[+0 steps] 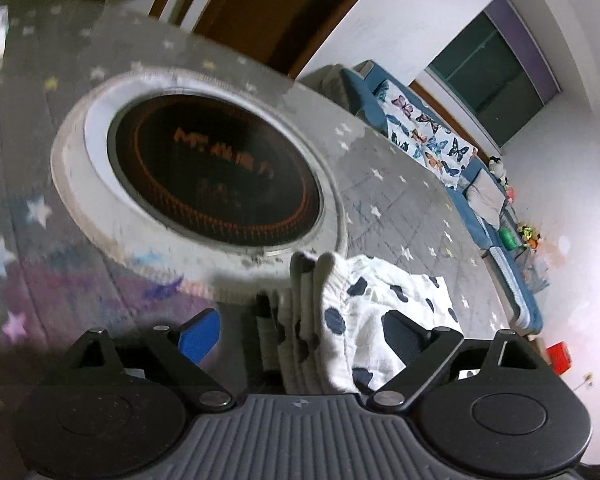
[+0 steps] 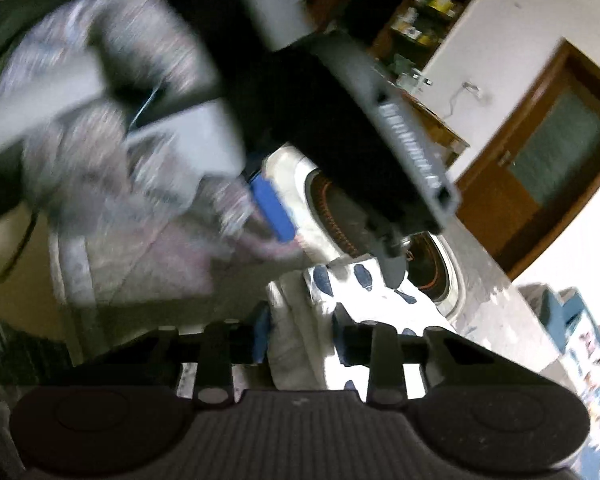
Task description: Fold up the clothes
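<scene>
Centrally, garment: white cow-spotted cloth (image 1: 364, 320), bunched in layers over the star-print table cover (image 1: 400, 200).
Handling: judged soft, light, limp; best pinched at a layered edge.
Left gripper (image 1: 300, 336): spread wide, cloth between fingers.
Right gripper (image 2: 300, 340): clenched on cloth.
Surround: round heater plate (image 1: 216, 172).

Home living room: blue sofa (image 1: 496, 216), wooden door (image 2: 548, 160).

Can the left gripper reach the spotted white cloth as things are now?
Probably yes: the spotted white cloth already lies bunched between the open fingers of the left gripper, with nothing in between.
</scene>
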`<control>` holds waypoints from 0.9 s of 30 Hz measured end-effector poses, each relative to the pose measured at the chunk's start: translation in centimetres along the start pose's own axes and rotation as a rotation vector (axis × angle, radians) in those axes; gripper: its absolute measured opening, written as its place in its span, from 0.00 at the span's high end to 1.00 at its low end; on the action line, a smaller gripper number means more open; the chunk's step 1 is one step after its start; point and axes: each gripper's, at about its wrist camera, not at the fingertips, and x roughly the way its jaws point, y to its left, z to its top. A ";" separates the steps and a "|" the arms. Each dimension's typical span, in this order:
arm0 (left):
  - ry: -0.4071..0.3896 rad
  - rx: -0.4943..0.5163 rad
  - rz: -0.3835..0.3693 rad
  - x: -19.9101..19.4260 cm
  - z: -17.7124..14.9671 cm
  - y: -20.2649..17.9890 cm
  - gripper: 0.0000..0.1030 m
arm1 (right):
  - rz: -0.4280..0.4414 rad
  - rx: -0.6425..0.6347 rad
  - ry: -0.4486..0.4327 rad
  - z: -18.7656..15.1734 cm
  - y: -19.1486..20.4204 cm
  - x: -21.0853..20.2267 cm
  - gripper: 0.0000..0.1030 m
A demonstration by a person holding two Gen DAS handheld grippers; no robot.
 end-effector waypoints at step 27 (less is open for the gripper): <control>0.050 -0.123 -0.033 2.0 0.3 0.9 0.69 | 0.130 0.290 -0.091 -2.2 -6.2 -3.8 0.67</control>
